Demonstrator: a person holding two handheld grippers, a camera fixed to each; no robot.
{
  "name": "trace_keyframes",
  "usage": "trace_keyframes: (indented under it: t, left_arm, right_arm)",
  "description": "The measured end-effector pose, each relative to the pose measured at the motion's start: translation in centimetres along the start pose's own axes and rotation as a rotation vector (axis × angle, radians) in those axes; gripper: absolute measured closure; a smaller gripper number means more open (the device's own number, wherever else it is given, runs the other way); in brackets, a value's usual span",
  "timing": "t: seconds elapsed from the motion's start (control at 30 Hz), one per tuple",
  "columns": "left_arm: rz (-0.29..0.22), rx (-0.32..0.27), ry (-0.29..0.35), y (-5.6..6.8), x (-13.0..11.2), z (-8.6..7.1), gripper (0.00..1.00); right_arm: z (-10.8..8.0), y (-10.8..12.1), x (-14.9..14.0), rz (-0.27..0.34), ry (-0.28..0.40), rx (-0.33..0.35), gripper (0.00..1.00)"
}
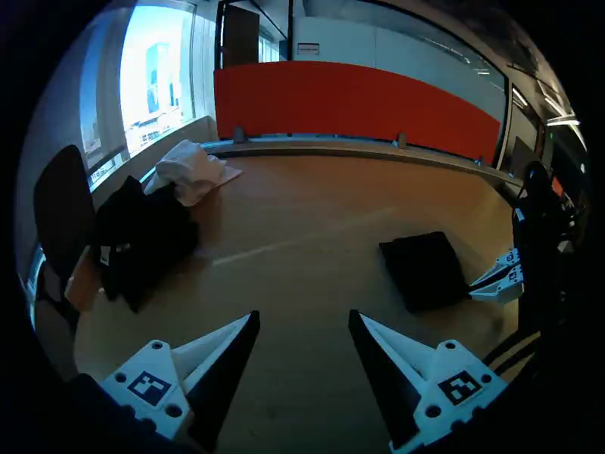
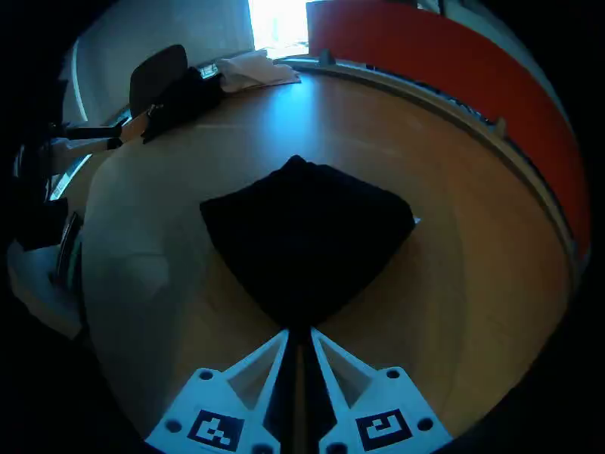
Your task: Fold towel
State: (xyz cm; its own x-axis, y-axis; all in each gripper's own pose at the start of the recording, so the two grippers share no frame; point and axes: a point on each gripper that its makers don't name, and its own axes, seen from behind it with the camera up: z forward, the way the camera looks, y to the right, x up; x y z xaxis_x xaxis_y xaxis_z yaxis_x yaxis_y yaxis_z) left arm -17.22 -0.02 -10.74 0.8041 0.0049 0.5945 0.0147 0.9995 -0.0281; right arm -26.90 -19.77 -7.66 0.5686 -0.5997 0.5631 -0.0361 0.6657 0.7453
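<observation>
A black towel (image 2: 306,234), folded into a rough square, lies flat on the wooden table (image 2: 454,250). My right gripper (image 2: 298,333) has its fingers nearly together, pinching the towel's near corner. In the left gripper view the same towel (image 1: 423,268) lies at the right, with the right gripper (image 1: 484,286) at its right edge. My left gripper (image 1: 302,321) hangs open over bare table, well to the left of the towel, with nothing between its fingers.
A heap of dark cloth (image 1: 144,234) and a white cloth (image 1: 189,170) lie at the table's far left. A dark chair (image 1: 64,212) stands beside them. A red partition (image 1: 355,102) runs along the table's far edge.
</observation>
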Motion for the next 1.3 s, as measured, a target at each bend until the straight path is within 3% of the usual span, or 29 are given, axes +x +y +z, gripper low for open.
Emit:
trace_keyframes:
  t: [0.27, 0.5, 0.97, 1.3]
  left_arm:
    - [0.002, 0.003, -0.001, -0.3, 0.0, 0.0, 0.13]
    - [0.002, 0.002, 0.003, -0.3, 0.1, 0.0, 0.13]
    - [0.011, -0.012, 0.024, 0.3, 1.4, 0.2, 0.13]
    - [0.016, -0.025, 0.039, 0.9, 2.4, 0.5, 0.13]
  right_arm:
    - [-1.3, 0.6, 2.1, -0.025, 0.049, -0.020, 0.95]
    - [-3.4, 1.4, 6.6, -0.059, 0.126, -0.045, 0.95]
    - [-9.7, 2.7, 16.1, -0.145, 0.283, -0.088, 0.96]
    - [-14.0, 5.0, 18.5, -0.110, 0.351, -0.128, 0.96]
